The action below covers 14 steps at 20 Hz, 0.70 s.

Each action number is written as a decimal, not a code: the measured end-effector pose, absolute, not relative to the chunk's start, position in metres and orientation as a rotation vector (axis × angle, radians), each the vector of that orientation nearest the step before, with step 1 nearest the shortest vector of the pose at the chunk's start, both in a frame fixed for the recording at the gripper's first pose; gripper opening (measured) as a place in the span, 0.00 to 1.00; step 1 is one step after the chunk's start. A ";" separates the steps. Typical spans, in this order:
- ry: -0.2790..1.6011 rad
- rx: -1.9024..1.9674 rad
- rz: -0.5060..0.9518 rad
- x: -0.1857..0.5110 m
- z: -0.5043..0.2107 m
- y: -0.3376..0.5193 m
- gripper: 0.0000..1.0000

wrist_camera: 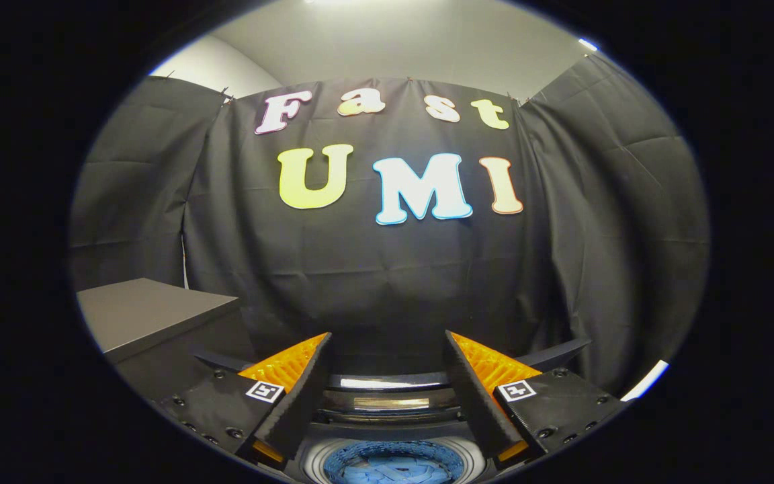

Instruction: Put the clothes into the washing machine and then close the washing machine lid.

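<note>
Spread apart and empty, the gripper [387, 396] hangs over the washing machine's [387, 403] open drum, blue clothes [394, 465] already inside below the fingers; grabbing its raised lid [387, 382] carelessly could slam it.

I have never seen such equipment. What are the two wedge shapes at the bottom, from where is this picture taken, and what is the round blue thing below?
The camera rides on a hand-held gripper and looks forward along its two fingers; those are the wedges. They stand apart and hold nothing. Between them, low down, is the open round mouth of a washing machine, with blue cloth inside it. The shiny curved band just beyond seems to be the machine's raised lid, though I cannot be sure. A grey box stands beside the machine, and black cloth is the booth's wall.
</note>
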<state>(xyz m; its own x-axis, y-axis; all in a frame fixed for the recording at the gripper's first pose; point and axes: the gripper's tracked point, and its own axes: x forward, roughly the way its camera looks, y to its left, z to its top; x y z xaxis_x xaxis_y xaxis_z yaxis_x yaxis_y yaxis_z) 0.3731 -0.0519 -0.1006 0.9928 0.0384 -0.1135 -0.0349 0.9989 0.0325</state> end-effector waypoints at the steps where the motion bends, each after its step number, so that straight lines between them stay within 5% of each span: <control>1: 0.116 0.028 0.037 0.373 -0.102 -0.052 1.00; 14: 0.144 0.026 0.052 0.371 -0.104 -0.050 0.99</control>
<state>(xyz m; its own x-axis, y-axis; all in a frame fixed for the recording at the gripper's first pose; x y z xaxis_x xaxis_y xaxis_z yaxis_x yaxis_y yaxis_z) 0.3713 -0.0504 -0.1041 0.9883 0.0540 -0.1429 -0.0502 0.9983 0.0297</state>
